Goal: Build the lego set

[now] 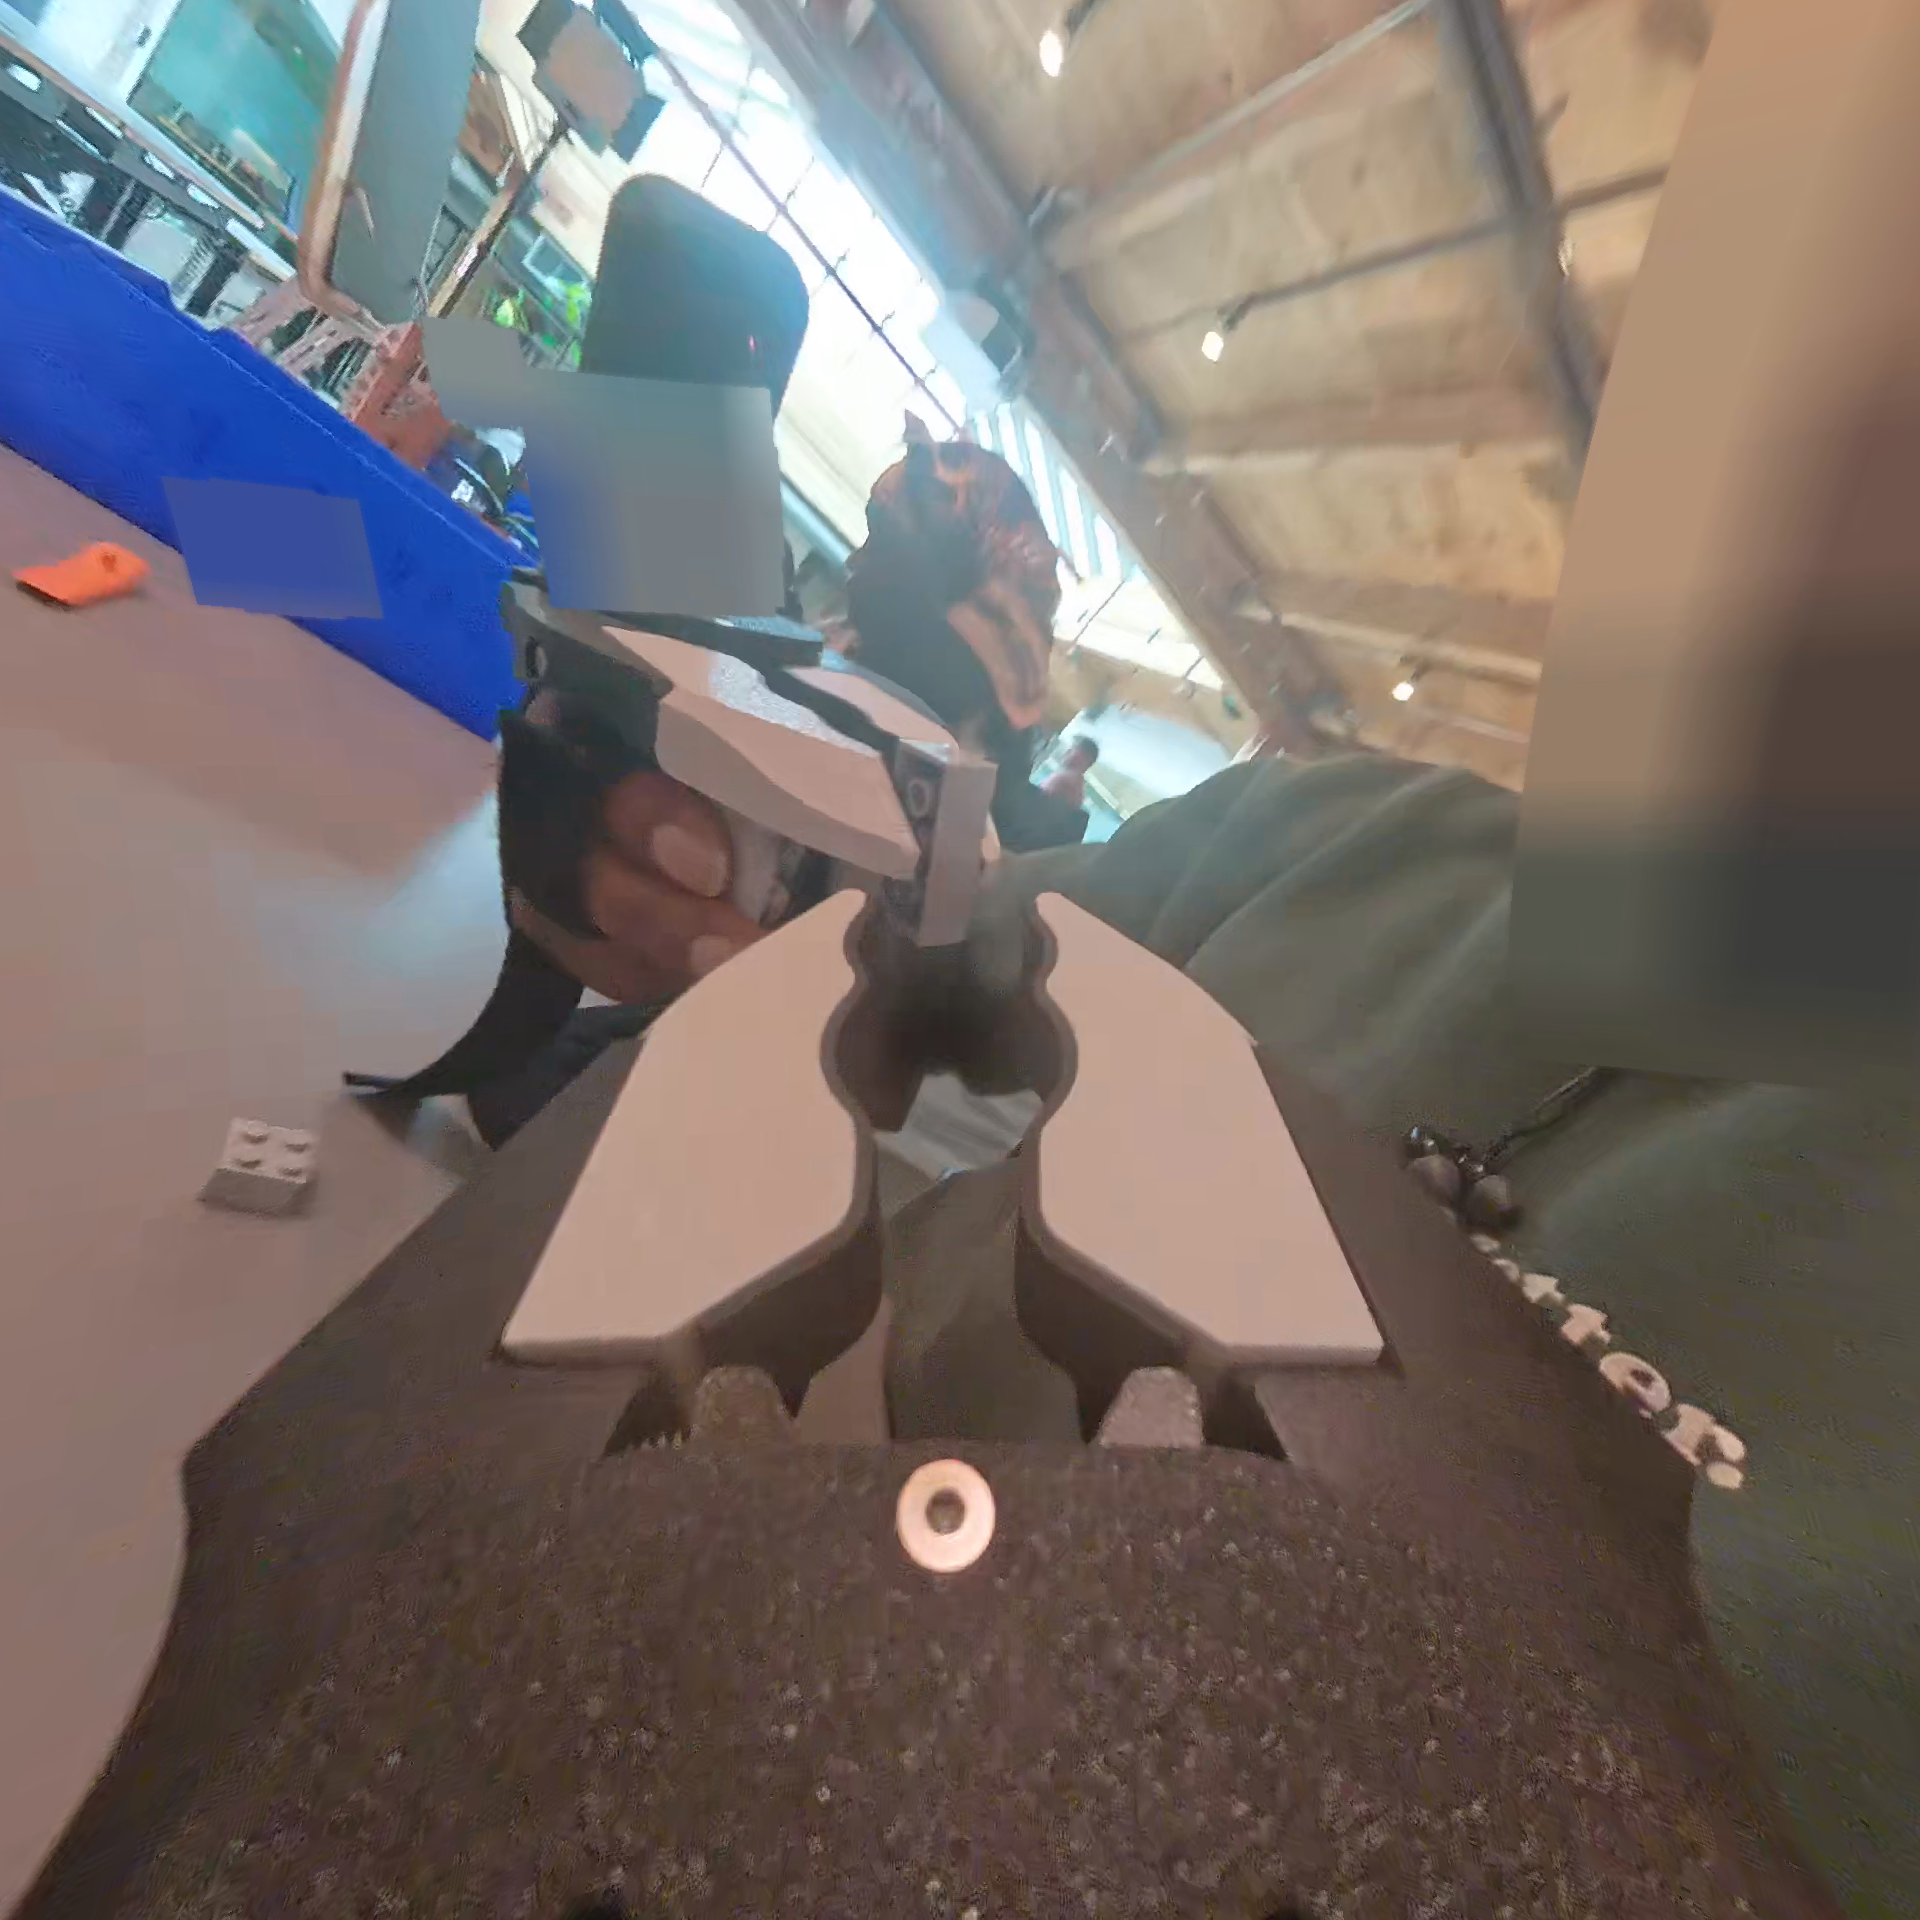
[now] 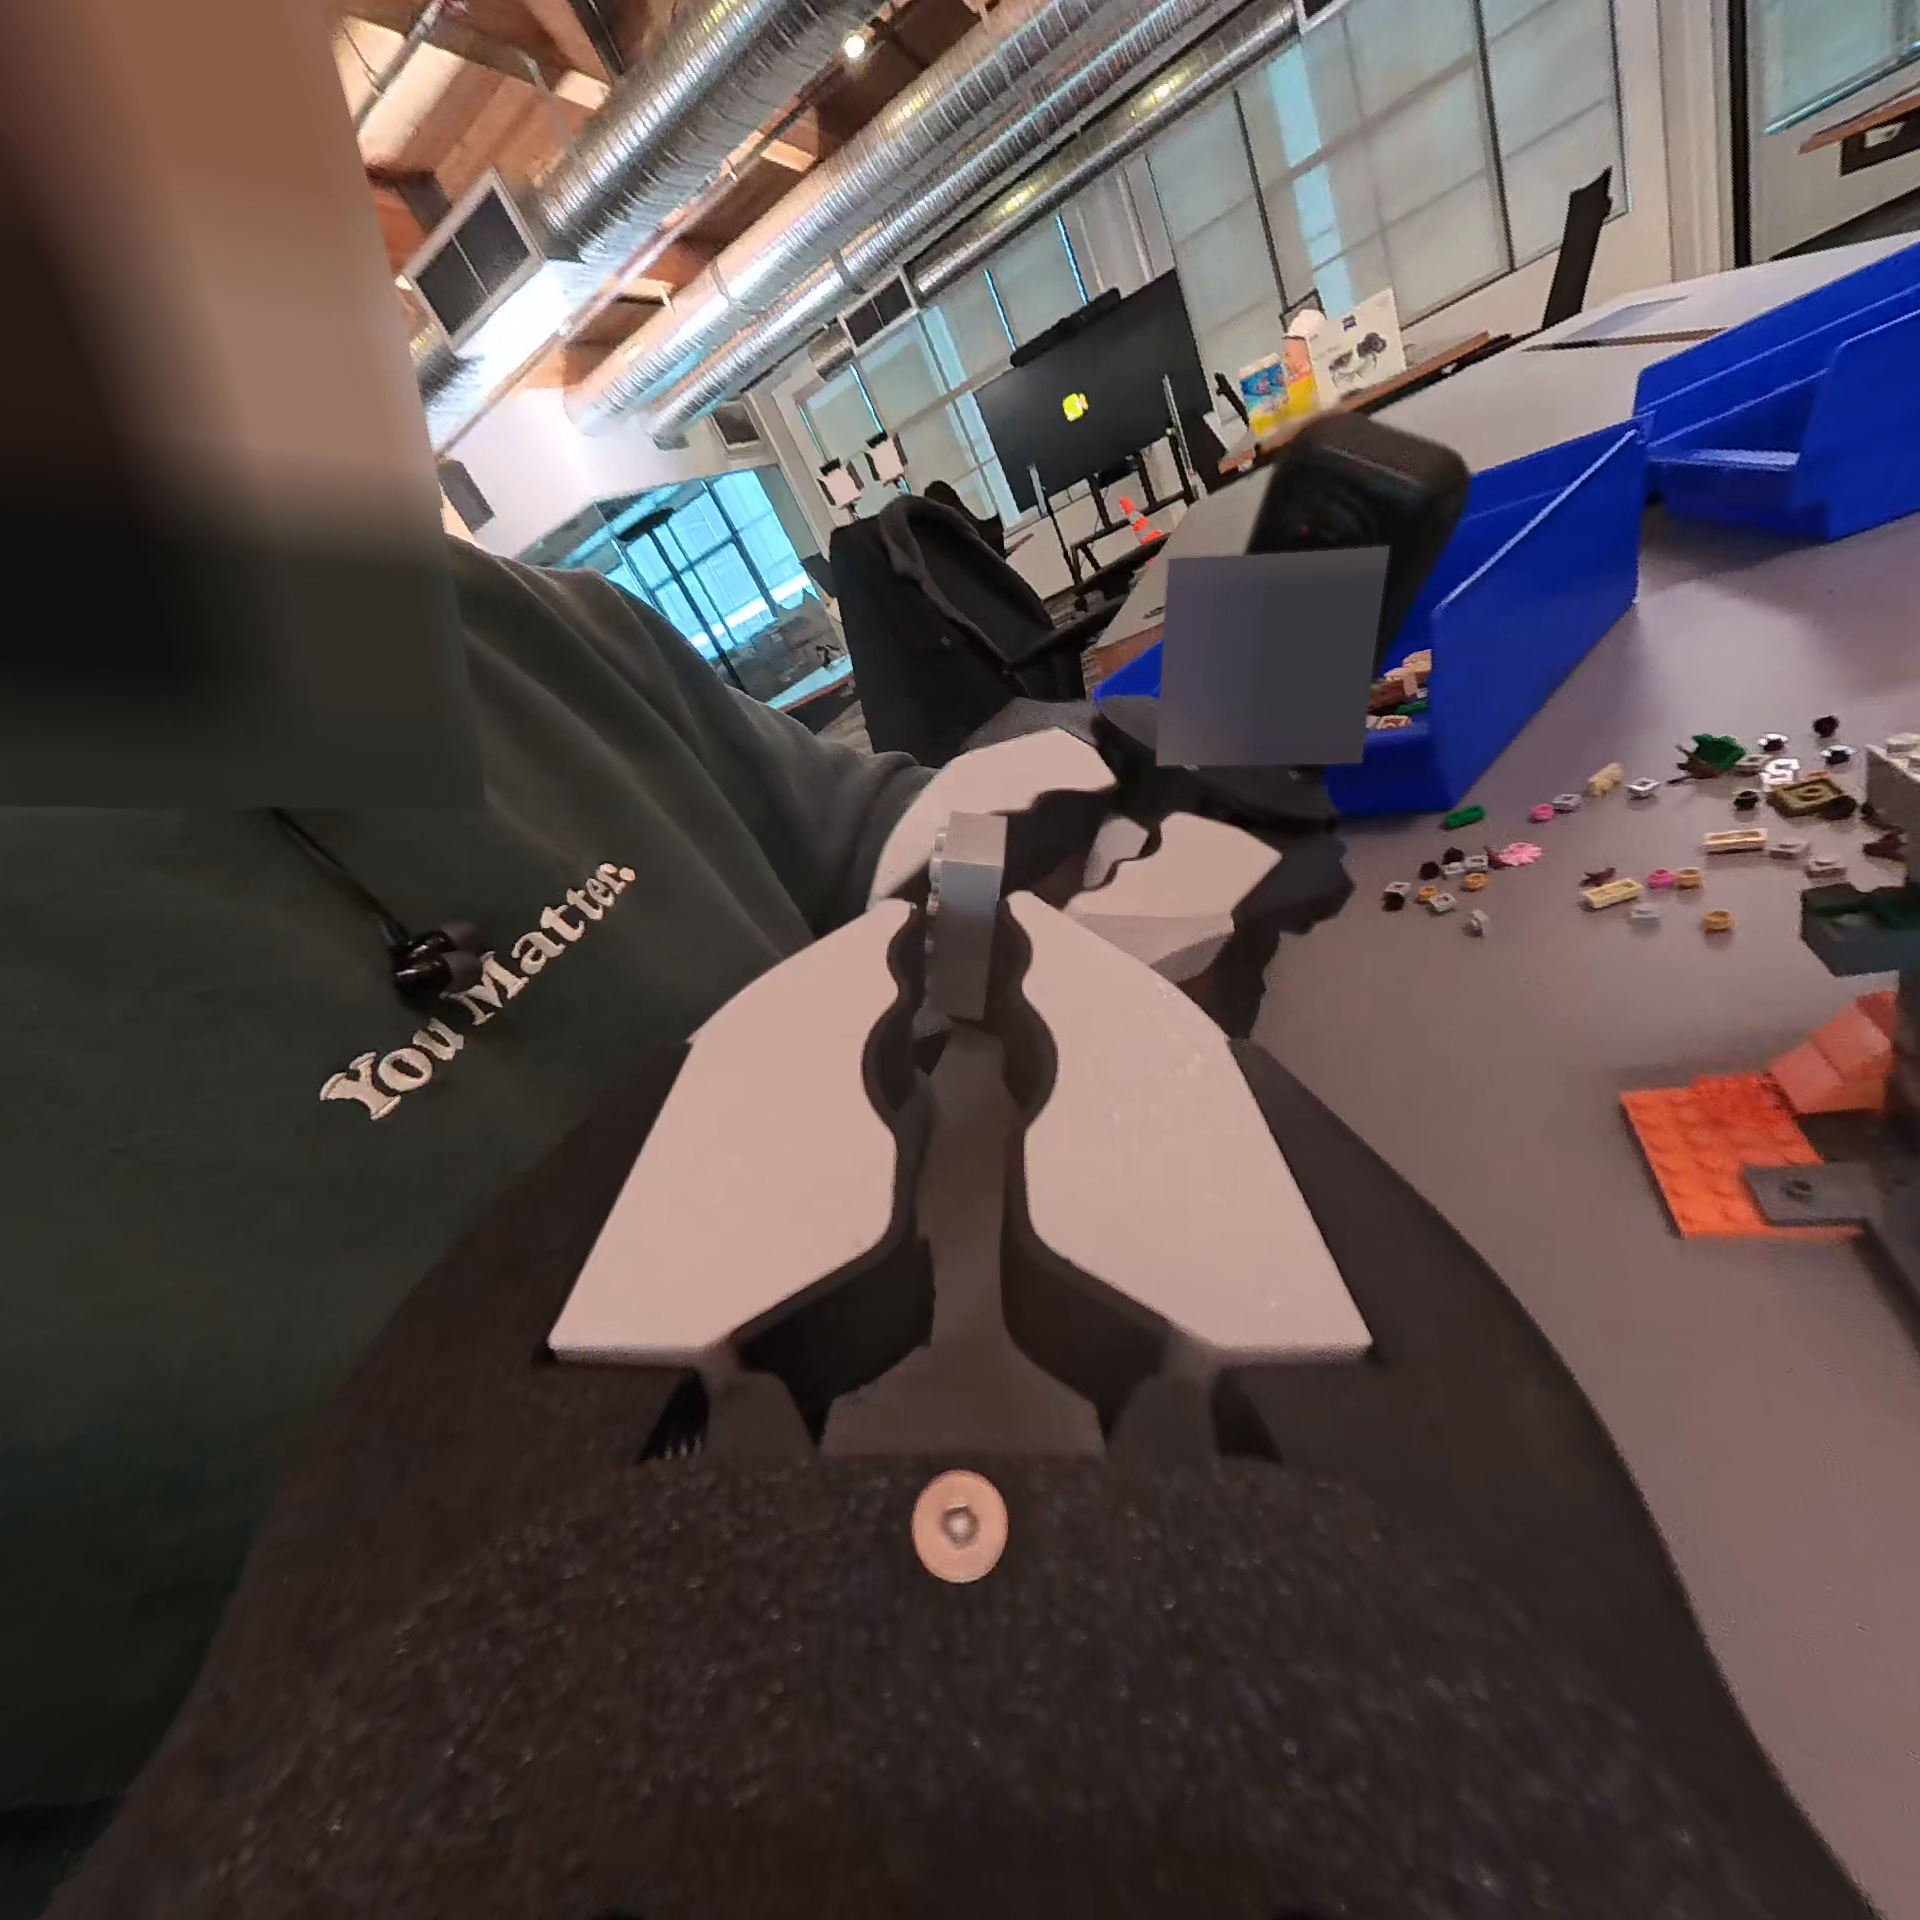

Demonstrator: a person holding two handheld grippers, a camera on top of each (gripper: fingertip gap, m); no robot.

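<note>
Clamping a grey brick [image 2: 971, 925] in the right gripper [image 2: 961, 909], in the air above the grey table [image 2: 1455, 1091].
Pointing the brick's long side along the right fingers, its far end reaching between the parted, non-pressing fingers of the left gripper [image 1: 951, 914], tip to tip; leaving open air around, with a loose brick [image 1: 262, 1164] and blue bins [image 2: 1538, 582] well apart.

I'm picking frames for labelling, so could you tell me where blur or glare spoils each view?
Left wrist view: bright windows wash out the background, and the grey brick at the tongs is smeared. Right wrist view: the grey brick is crisp; the loose pieces are soft.
</note>
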